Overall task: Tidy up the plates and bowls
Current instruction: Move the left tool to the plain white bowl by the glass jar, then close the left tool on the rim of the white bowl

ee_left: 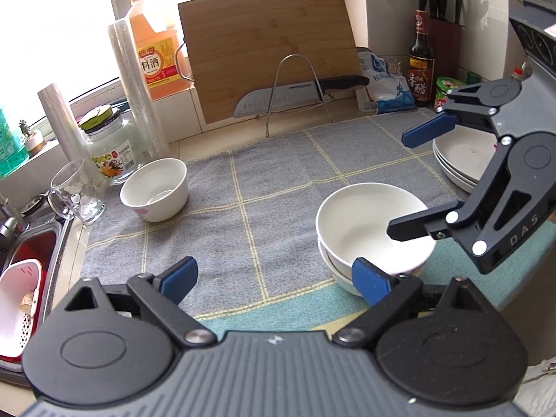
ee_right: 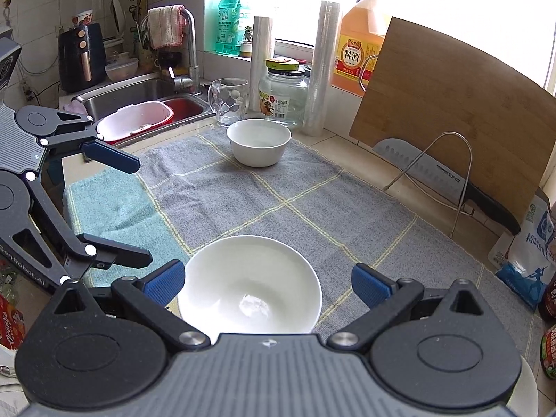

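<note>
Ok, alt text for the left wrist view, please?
Both grippers, the left gripper and right gripper, hang open over a grey checked cloth near two stacked white bowls. A lone bowl sits far left, stacked plates far right, a cutting board behind.

Left claw (ee_left: 274,279) and right claw (ee_right: 267,283) both gape wide and empty, angled downward, side by side

Your left gripper (ee_left: 274,279) hangs wide open over the grey checked cloth (ee_left: 278,187). Stacked white ceramic bowls (ee_left: 361,222) sit right; a small white bowl (ee_left: 154,189) sits left.
</note>
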`<state>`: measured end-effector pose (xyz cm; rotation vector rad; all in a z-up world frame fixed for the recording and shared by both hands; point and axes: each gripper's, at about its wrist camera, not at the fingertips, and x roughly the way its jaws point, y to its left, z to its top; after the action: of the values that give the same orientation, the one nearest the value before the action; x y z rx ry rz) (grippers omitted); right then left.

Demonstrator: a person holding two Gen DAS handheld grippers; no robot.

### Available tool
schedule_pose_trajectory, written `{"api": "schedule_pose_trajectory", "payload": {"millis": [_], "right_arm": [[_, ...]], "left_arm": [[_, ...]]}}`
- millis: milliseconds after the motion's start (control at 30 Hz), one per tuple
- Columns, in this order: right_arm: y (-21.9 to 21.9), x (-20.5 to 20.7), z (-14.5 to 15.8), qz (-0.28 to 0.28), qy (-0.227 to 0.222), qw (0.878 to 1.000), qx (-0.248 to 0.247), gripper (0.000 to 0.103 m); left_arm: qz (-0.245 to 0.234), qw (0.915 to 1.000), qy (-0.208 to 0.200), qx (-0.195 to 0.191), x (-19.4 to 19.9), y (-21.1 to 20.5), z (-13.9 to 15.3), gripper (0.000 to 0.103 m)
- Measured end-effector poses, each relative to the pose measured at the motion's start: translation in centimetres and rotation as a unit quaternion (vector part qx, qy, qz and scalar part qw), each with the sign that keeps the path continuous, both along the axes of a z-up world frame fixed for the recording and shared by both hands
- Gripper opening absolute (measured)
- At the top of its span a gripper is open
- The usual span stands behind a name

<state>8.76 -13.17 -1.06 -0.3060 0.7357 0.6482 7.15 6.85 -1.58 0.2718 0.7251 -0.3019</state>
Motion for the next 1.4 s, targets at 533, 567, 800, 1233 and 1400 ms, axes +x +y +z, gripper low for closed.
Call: {"api": "schedule_pose_trajectory", "payload": {"millis": [533, 567, 800, 1233, 1400], "right_arm": [[10.0, 8.2, -0.5, -0.026, 0.007, 1.0, 0.003, 0.103], [10.7, 9.1, -0.8, -0.03, 0.011, 1.0, 0.003, 0.103], [13.4, 14.1, -2.7, -0.04, 0.031, 0.999, -0.011, 0.103], [16.9, 21.4, -6.4, -0.023, 0.077, 0.997, -0.008, 0.103], [18.1, 22.8, -7.8, -0.013, 0.086, 0.996, -0.011, 0.101]], "left_arm": [[0.023, 0.999, 0.036, -0.013, 15.7, 10.3, -1.6, 0.095], [0.024, 0.999, 0.036, -0.014, 16.7, 10.9, -1.9, 0.095], [0.017, 0.9979, 0.046, -0.042, 22.0, 13.6, -2.9, 0.094], [0.001, 0.9892, 0.091, -0.115, 27.4, 15.1, -5.4, 0.084], [0.003, 0.9864, 0.105, -0.126, 28.4, 15.6, -6.0, 0.073]]}}
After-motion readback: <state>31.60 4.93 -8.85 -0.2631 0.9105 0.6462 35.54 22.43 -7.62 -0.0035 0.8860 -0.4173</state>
